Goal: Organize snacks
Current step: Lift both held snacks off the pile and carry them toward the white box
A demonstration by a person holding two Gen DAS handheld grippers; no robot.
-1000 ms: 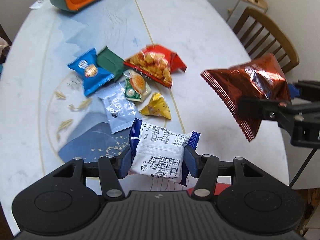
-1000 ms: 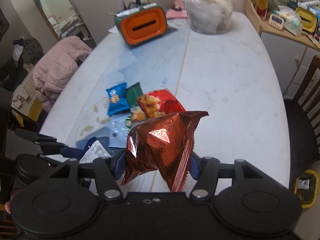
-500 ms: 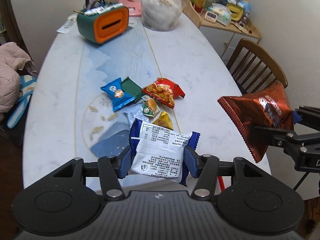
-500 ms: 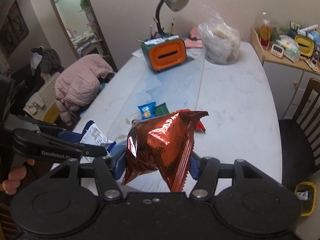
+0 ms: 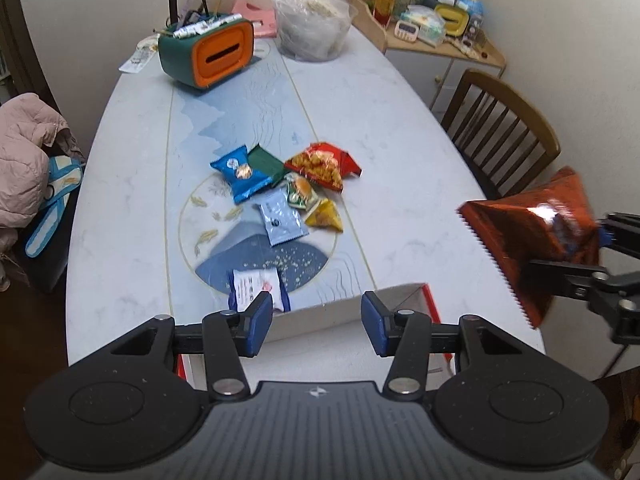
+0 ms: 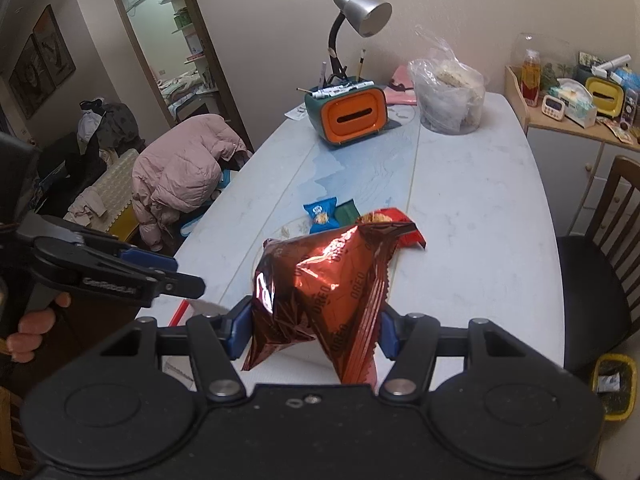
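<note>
The left tongs (image 5: 316, 322) hold nothing and their jaws are closing on empty air above a red-edged box (image 5: 400, 296) at the near rim of the table (image 5: 400, 128); a white-and-blue packet (image 5: 256, 288) sits just beside that box. The right tongs (image 6: 314, 330) clamp a copper foil Oreo bag (image 6: 328, 280) off the table, nearer than the snack pile (image 5: 280, 184) beyond the box.
</note>
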